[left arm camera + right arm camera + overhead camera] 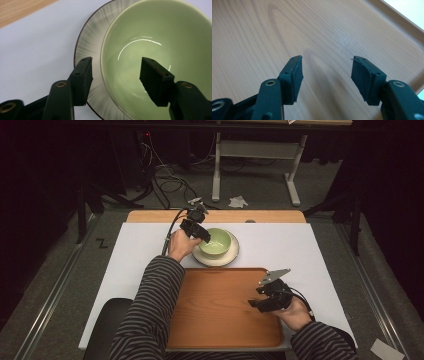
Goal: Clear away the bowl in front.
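1. The left gripper is at the near-left rim of the bowl; in the left gripper view its jaws stand wide apart and straddle that rim, one over the plate outside, the other over the bowl's hollow; nothing is clamped yet.
2. The bowl sits on the plate, on the white table just beyond the far edge of the tray; the step in hand looks like taking the bowl by its wall.
3. To do it well, I would lower the jaws until the rim sits deep between the pads, not at their tips; close squarely across the wall, since glazed ware is slick and a skewed pinch may slide.
4. Lift straight up first, so the bowl clears the plate without dragging it; the outer jaw is close over the plate, and could catch or tip it if it goes too low.
5. The right gripper hovers over the right part of the tray; in the right gripper view its jaws are also wide apart, holding nothing, with bare tray wood beneath.
6. The tray is bare, so it makes a likely landing place; its raised lip lies between bowl and tray floor and must be cleared.
7. The left cable trails back off the table, away from the bowl; it seems no hindrance.
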{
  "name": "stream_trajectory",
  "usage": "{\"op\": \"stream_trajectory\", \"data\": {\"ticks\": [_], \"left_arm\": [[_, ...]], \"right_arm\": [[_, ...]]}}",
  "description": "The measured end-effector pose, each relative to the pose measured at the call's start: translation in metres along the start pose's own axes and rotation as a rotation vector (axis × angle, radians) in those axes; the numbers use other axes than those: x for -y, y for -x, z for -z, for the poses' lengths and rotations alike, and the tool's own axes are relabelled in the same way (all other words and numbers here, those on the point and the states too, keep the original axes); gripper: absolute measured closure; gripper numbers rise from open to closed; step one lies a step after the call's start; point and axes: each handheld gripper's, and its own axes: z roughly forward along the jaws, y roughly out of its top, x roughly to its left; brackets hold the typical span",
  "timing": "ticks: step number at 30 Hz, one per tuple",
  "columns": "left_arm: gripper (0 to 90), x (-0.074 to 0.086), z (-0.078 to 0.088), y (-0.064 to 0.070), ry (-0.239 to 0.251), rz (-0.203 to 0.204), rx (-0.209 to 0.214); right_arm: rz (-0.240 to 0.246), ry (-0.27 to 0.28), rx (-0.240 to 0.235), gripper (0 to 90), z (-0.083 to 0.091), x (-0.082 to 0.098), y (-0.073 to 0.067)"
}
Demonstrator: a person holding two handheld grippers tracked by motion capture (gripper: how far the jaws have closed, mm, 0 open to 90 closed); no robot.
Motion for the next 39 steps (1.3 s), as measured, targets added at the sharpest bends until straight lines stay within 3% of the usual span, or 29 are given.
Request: {"op": "stream_trajectory", "data": {"ticks": [19,39], "left_arm": [[64.8,0.004,-0.018,-0.003,-0.044,0.042,-0.019],[82.7,0.000,-0.021,-0.011,-0.057,0.103,-0.022]], "right_arm": [[0.006,0.001,0.002,44.2,-0.001,-0.001,-0.001],[0.014,-0.007,-0.006,43.9,-0.003,-0.001,-0.001]]}}
